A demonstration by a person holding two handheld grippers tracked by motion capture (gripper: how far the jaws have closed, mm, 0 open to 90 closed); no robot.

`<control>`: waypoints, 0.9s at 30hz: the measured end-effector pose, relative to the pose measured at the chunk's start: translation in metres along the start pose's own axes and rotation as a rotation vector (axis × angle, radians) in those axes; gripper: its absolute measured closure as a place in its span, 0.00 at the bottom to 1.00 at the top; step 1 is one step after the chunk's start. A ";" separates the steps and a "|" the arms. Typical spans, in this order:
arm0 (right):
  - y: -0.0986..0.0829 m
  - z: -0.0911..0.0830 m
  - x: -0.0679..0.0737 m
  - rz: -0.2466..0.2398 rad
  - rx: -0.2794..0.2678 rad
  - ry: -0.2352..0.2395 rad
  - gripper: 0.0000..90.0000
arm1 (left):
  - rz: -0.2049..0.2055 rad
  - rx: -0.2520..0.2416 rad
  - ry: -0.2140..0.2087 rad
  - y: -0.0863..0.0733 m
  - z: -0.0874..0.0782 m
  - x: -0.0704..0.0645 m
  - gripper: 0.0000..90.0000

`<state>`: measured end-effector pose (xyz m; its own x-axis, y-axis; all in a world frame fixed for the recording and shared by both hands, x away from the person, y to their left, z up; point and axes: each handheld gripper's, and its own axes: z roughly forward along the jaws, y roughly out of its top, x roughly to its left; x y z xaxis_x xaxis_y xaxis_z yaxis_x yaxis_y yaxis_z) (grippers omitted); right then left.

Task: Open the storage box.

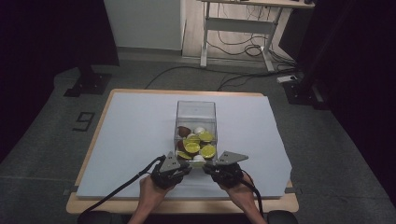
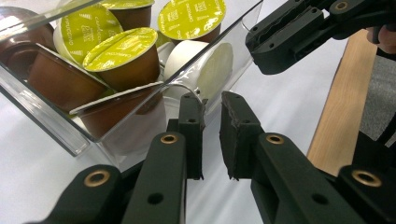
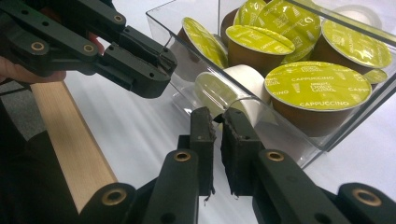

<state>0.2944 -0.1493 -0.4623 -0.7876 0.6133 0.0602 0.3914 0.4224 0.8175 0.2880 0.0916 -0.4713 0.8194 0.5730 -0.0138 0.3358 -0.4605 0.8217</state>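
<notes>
Centrally on the white sheet [image 1: 130, 135] covering the table sits a clear plastic box [image 1: 196, 112], square-sided and open-topped, loaded with coffee capsules [image 1: 192, 147]: brown cups under lime-green foil lids, plus a few white ones. The left gripper [image 1: 180, 169] and right gripper [image 1: 214, 169] both meet its near wall, each with jaws a narrow slit apart, clamped on the transparent rim.

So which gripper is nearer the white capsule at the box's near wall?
Right, narrowly. The right gripper sits right at the box wall before the white capsule; the left gripper is slightly off to its side.
</notes>
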 end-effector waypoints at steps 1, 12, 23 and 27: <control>0.000 0.000 0.001 0.002 0.000 0.000 0.91 | 0.000 -0.002 -0.002 -0.001 -0.001 -0.001 0.88; -0.006 -0.007 0.009 -0.001 0.002 0.020 0.91 | -0.002 -0.008 -0.028 -0.006 -0.007 -0.009 0.88; -0.009 -0.011 0.017 -0.014 0.009 0.039 0.91 | 0.021 0.000 -0.013 -0.010 -0.013 -0.018 0.87; -0.010 -0.010 0.017 -0.008 0.018 0.049 0.89 | 0.027 -0.003 -0.030 -0.012 -0.012 -0.017 0.85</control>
<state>0.2726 -0.1498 -0.4636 -0.8131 0.5764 0.0817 0.3929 0.4397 0.8076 0.2648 0.0955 -0.4745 0.8417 0.5399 -0.0088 0.3123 -0.4735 0.8236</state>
